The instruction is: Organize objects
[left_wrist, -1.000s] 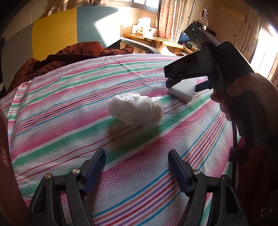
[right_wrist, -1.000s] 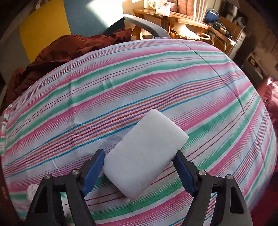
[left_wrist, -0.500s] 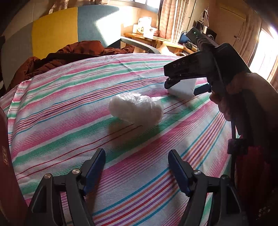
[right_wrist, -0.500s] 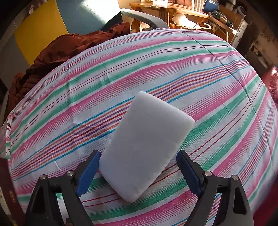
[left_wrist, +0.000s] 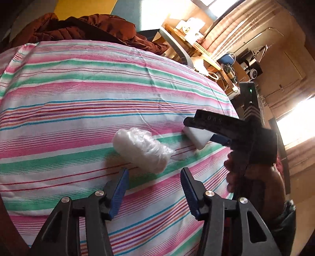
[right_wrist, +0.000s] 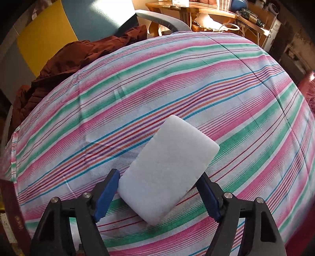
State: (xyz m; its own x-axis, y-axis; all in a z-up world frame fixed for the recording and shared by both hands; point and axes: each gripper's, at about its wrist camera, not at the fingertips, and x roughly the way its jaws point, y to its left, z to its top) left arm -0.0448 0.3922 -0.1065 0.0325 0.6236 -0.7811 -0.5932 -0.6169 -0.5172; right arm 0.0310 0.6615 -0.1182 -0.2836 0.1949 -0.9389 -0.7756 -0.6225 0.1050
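Two claws are showing in all: the left claw [left_wrist: 154,177] and the right claw [right_wrist: 157,183], each carrying two blue-padded fingers, so four fingers are showing altogether. One white sponge block [right_wrist: 167,169] is sitting between the right claw's fingers. One crumpled clear plastic bundle [left_wrist: 140,149] is lying on the cloth. That is making two loose white things on top. One striped cloth [right_wrist: 177,82] is covering the surface. One rust-brown garment [left_wrist: 88,29] is lying heaped beyond the cloth's far edge. One wooden side table [right_wrist: 193,7] is standing in the background; the small items on it are proving too blurred for counting.
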